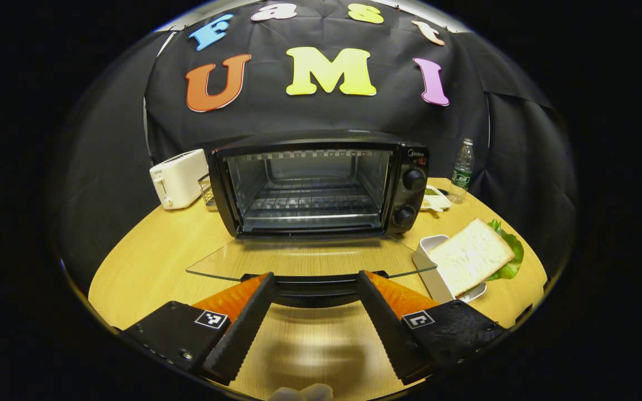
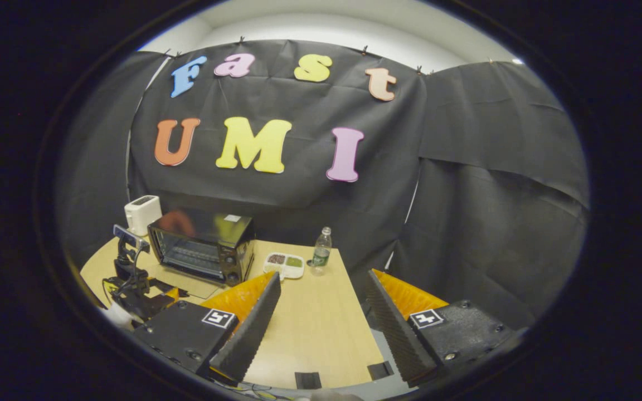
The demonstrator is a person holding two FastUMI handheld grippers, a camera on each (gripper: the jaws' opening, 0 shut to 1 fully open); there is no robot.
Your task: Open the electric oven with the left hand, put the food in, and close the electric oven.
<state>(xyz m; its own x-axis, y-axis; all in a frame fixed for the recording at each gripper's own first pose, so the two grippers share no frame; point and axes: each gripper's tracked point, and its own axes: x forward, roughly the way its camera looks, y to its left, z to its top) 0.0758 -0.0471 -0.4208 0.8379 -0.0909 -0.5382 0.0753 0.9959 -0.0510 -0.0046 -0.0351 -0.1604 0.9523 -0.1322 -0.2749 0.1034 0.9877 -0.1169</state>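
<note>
- Jaws of left gripper released, spread wide either side of the door handle, not pressing it.
- Electric oven on worktop, glass door down flat.
- Bread slice in white tray, right of oven.
- Right gripper jaws released, empty, above worktop.

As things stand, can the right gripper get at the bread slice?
Probably yes: the right gripper is open and holds nothing, and the bread slice lies uncovered on its white tray beside the open oven.
</note>
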